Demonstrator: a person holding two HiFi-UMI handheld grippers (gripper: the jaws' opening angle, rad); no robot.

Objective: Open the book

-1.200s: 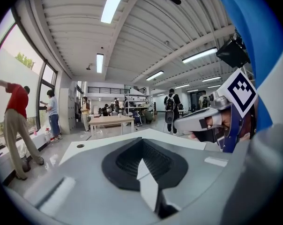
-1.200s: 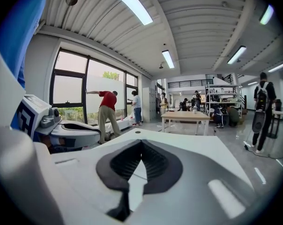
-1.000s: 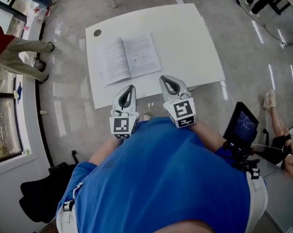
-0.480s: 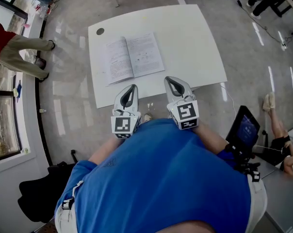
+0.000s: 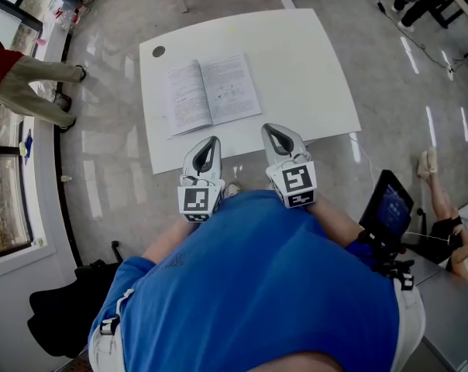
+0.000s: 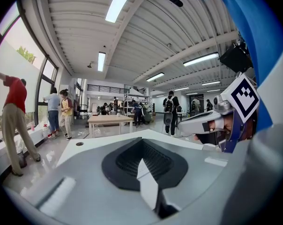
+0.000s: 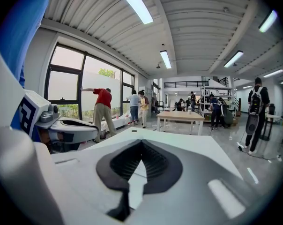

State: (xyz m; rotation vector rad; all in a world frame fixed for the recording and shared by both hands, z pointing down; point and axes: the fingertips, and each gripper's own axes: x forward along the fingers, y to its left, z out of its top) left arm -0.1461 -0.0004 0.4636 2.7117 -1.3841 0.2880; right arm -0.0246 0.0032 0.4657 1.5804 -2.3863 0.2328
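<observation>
The book lies open and flat on the white table, pages up, toward the table's left half. Both grippers hover at the table's near edge, short of the book and apart from it. My left gripper is shut with nothing in it; in the left gripper view its jaws meet over the bare table. My right gripper is also shut and empty, its tips together. Each gripper shows in the other's view: the right gripper and the left gripper.
A small dark round hole marks the table's far left corner. A person in a red top stands by the window at left. A screen on a stand is at my right, a black bag at lower left.
Both grippers stay where they were, shut, and the book lies as before. Only the head view has shifted slightly.
</observation>
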